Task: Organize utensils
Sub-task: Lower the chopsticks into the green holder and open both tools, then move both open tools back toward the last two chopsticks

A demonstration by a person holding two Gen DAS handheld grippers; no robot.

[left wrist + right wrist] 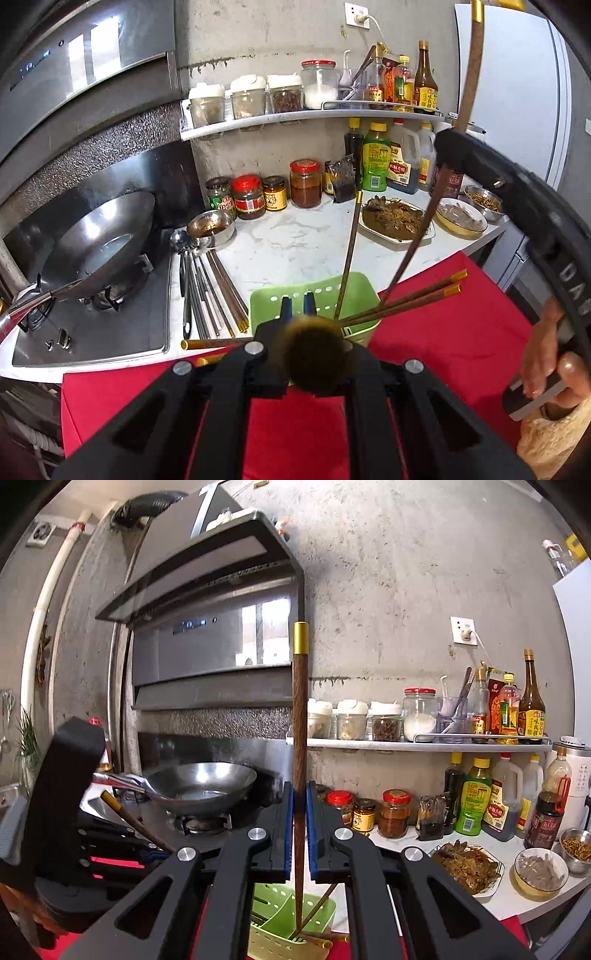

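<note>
A green slotted utensil basket [314, 295] stands on the red cloth, with several brown gold-tipped chopsticks [417, 297] leaning in it. My right gripper [300, 834] is shut on one upright chopstick [300, 720], its thin end down in the basket [291, 915]. In the left wrist view this chopstick [469, 81] rises at the right, held by the right gripper [450, 147]. My left gripper [298, 304] is shut on another chopstick whose blurred butt end [314, 354] points at the camera, over the basket's near edge.
More chopsticks and spoons [210, 284] lie on the counter left of the basket, beside the stove with a wok [103, 236]. Jars [258, 192], bottles, food dishes [395, 218] and a spice shelf [295, 118] crowd the back. Two chopsticks [207, 344] lie at the cloth edge.
</note>
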